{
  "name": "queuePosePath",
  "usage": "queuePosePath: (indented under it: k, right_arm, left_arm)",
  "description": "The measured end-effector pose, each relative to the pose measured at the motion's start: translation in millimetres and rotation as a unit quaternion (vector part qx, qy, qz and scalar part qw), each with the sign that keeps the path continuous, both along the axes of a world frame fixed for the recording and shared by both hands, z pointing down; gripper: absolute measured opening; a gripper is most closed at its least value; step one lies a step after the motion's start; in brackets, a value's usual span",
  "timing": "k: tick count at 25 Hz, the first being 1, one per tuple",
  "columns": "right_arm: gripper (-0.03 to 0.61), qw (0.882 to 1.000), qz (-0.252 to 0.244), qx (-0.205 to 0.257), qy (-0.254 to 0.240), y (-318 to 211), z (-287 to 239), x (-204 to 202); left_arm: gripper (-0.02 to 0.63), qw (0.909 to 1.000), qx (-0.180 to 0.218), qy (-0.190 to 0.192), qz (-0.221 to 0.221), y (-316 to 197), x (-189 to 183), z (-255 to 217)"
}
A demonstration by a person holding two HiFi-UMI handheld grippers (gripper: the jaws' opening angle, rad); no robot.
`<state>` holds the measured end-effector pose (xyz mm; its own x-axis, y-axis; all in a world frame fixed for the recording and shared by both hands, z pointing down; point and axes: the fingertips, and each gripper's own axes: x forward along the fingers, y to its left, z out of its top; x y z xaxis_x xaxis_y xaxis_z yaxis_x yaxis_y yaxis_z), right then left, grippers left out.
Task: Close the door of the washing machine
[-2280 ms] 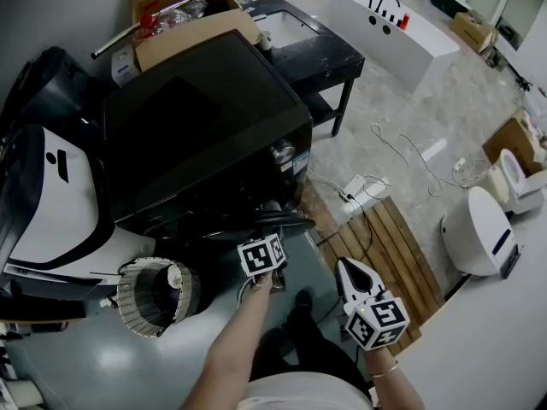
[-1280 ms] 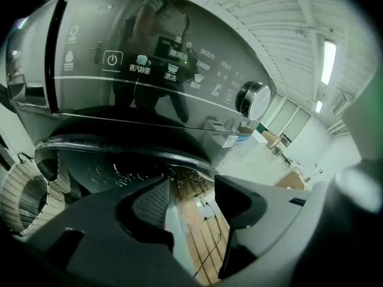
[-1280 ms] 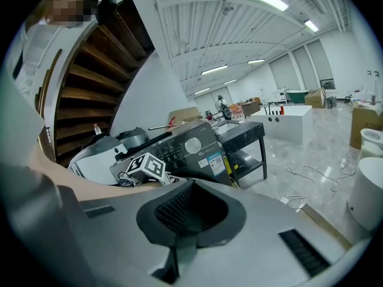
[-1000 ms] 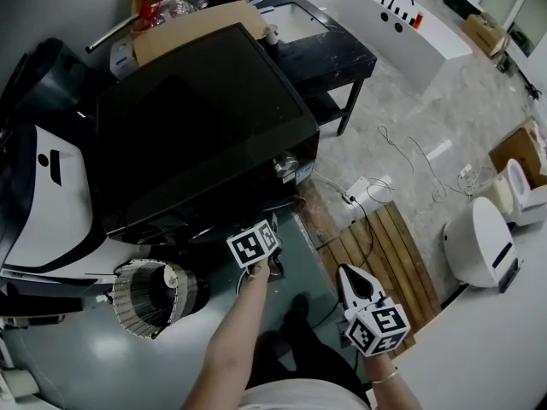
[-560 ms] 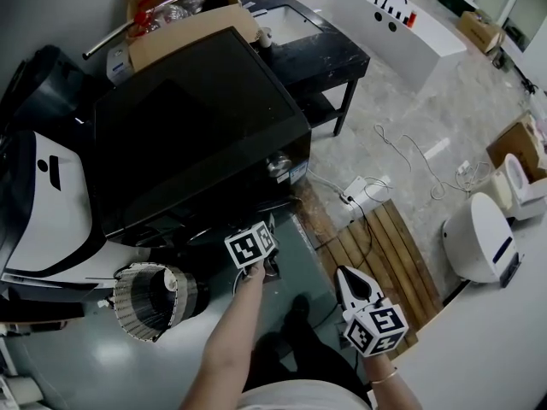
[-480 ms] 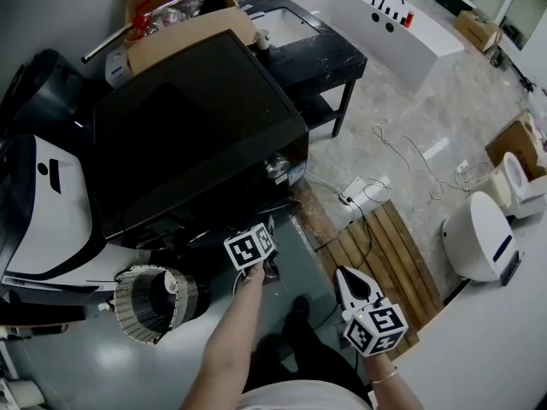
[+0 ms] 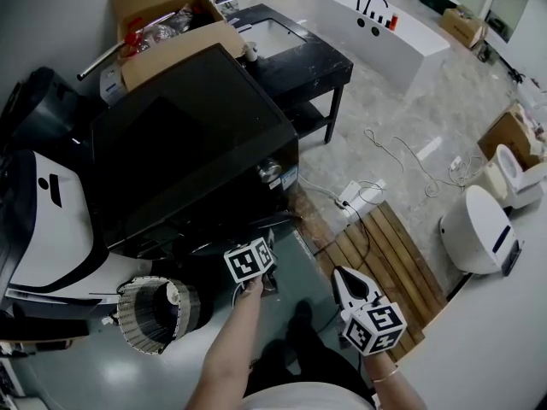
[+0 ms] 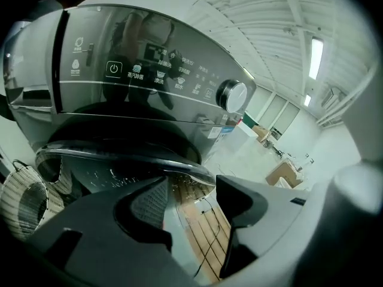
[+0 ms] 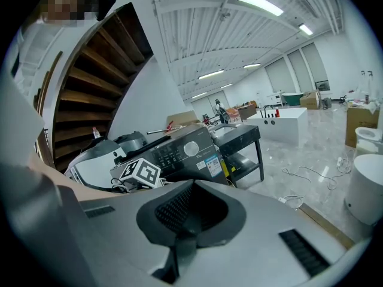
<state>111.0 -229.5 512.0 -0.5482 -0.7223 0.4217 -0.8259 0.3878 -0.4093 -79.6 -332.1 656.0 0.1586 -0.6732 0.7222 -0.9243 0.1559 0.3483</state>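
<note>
Washing machine door (image 8: 119, 133): round, dark, chrome-rimmed, set in the front of the black washing machine (image 7: 188, 143), under the control panel (image 8: 149, 76) and its dial (image 8: 233, 95); lying close against the front, impossible to tell whether latched; left gripper (image 8: 191, 190) near the door's lower rim, jaws spread wide, having just been opening, with only grey floor and wooden slats (image 7: 389, 259) showing between them; right gripper (image 7: 344, 277) at the lower right of the head view, well apart from the machine, over the near edge of the slats, jaws pressed together on nothing; ribbed cylinder (image 7: 154, 313) on the floor at lower left, just beside the machine's front; cardboard box (image 7: 162, 15) behind the machine.
</note>
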Motion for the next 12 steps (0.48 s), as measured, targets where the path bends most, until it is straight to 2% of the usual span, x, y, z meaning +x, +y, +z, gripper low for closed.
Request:
queuePosePath:
  k: [12]
  right_arm:
    - [0.006, 1.000, 0.009, -0.004, 0.000, 18, 2, 0]
  left_arm:
    - [0.270, 0.9999, 0.008, -0.007, -0.002, 24, 7, -2]
